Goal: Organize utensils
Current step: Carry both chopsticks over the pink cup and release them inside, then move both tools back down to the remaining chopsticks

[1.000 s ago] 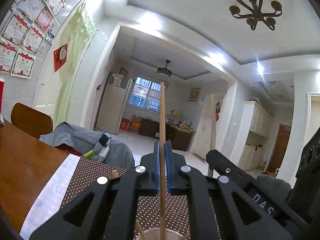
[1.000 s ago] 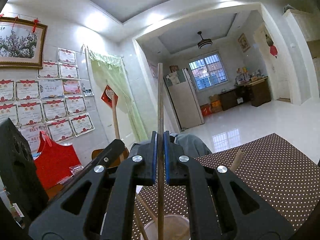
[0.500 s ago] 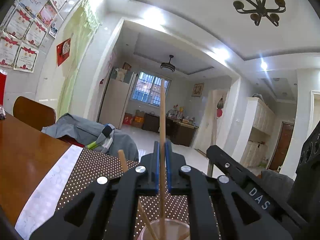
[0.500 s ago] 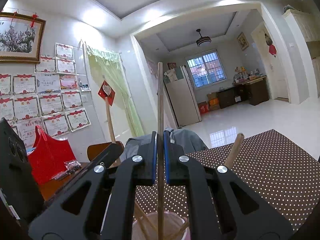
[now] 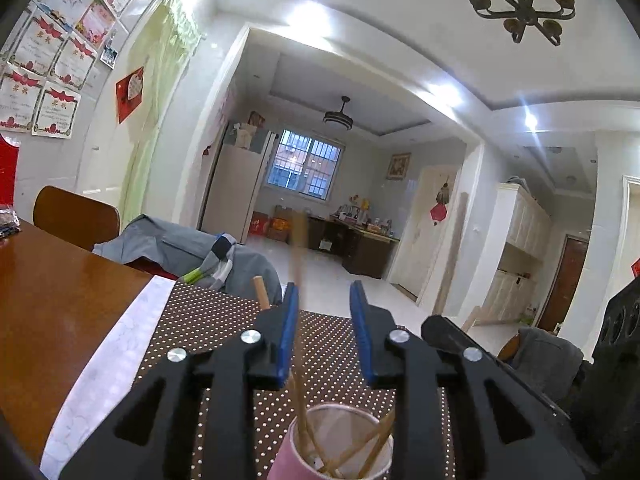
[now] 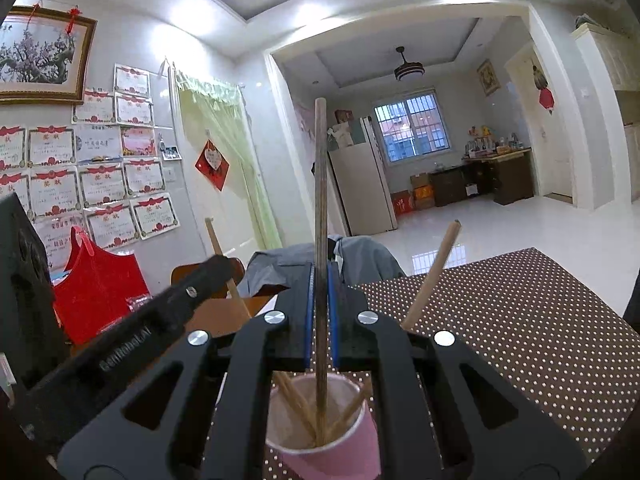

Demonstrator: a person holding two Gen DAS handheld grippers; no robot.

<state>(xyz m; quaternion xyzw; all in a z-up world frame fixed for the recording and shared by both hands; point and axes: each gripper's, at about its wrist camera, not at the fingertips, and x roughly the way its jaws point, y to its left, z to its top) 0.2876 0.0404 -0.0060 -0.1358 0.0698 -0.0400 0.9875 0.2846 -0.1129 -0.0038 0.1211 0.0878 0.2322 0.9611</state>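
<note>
A pink paper cup (image 5: pixel 332 446) (image 6: pixel 324 432) holding several wooden chopsticks stands on the brown dotted mat (image 5: pixel 224 320) (image 6: pixel 520 320), just below both grippers. My left gripper (image 5: pixel 324 304) is opening above the cup. A light chopstick (image 5: pixel 298 264), blurred, stands between its blue pads beside the left one, its lower end in the cup. My right gripper (image 6: pixel 321 280) is shut on a darker upright chopstick (image 6: pixel 320 200) whose tip reaches down into the cup. The left tool's black body (image 6: pixel 132 336) shows at the left of the right wrist view.
The mat lies on a wooden table (image 5: pixel 48 300) with a white paper strip (image 5: pixel 116 360) along its left edge. A chair with a grey jacket (image 5: pixel 176 248) stands behind. A red bag (image 6: pixel 96 288) sits at the table's left. The right tool (image 5: pixel 500 360) crowds the left wrist view.
The left jaws have parted and let the light chopstick slip down into the cup. The right gripper has sunk a little with its chopstick; the cup now shows more fully in both views.
</note>
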